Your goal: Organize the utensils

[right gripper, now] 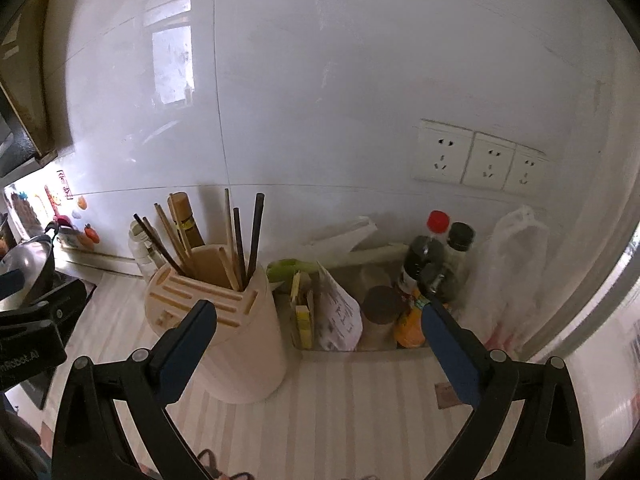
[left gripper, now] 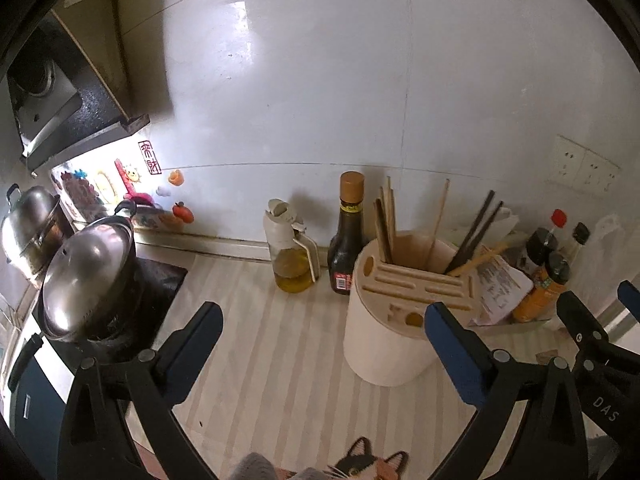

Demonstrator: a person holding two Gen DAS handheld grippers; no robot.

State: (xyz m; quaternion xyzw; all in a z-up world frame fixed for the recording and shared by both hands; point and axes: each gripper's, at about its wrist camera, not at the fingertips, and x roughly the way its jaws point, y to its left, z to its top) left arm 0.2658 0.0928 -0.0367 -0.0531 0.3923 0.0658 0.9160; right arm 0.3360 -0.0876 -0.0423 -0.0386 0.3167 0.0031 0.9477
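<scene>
A cream round utensil holder (left gripper: 384,344) with a slotted top stands on the striped counter; it also shows in the right wrist view (right gripper: 240,340). Several wooden and dark chopsticks (left gripper: 472,236) stand upright in its back pocket, also seen in the right wrist view (right gripper: 236,240). My left gripper (left gripper: 324,320) is open and empty, hovering just before the holder. My right gripper (right gripper: 318,320) is open and empty, with the holder behind its left finger. The right gripper's fingers (left gripper: 580,320) show at the right edge of the left wrist view.
An oil dispenser (left gripper: 290,256) and a dark sauce bottle (left gripper: 348,240) stand by the wall. Steel pots (left gripper: 84,276) sit on the stove at left. A tray (right gripper: 348,350) of bottles, jars and packets (right gripper: 436,264) stands right of the holder. Wall sockets (right gripper: 480,158) are above.
</scene>
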